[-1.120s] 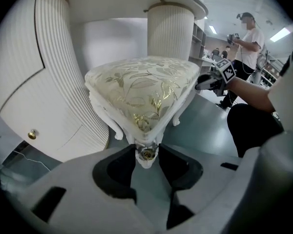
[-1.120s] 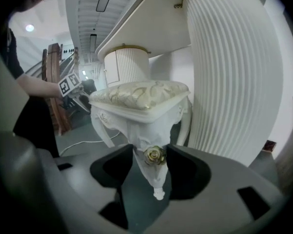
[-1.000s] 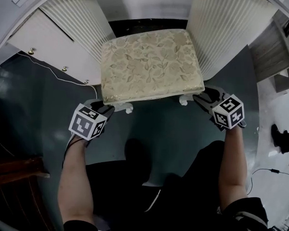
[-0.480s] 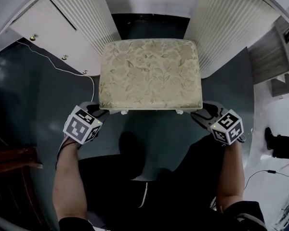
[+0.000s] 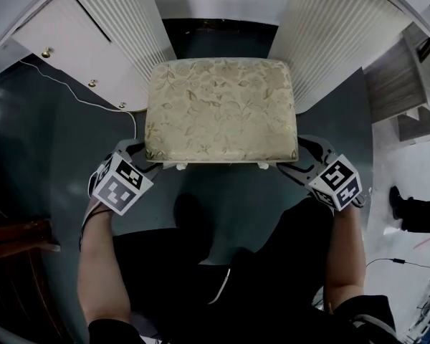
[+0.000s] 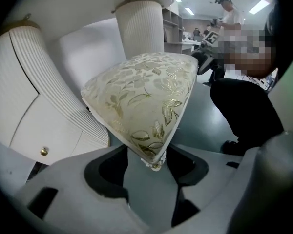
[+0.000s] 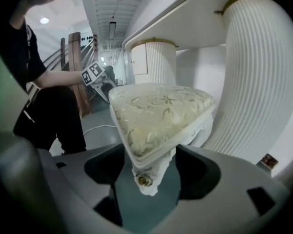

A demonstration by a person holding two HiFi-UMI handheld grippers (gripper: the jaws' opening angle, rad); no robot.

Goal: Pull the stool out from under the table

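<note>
The stool (image 5: 222, 110), white-framed with a cream and gold floral cushion, stands on the dark floor between the table's two fluted pedestals. My left gripper (image 5: 140, 153) sits at its near left corner and my right gripper (image 5: 301, 156) at its near right corner. In the left gripper view the cushion corner (image 6: 146, 96) lies between the jaws of the left gripper (image 6: 146, 165), which are opening. In the right gripper view the corner with its carved leg top (image 7: 158, 113) lies between the jaws of the right gripper (image 7: 149, 167), also opening. Neither pair presses on the stool.
The left pedestal (image 5: 129, 13) and right pedestal (image 5: 330, 41) flank the stool closely. A white drawer unit with brass knobs (image 5: 64, 49) stands at the left, with a white cable (image 5: 64, 95) on the floor. Dark wooden furniture (image 5: 14, 242) is at lower left, and a shoe (image 5: 416, 213) at right.
The stool has slid toward me, and more dark floor shows behind it. Both grippers came back with it, and their jaws now stand wider at the corners.
</note>
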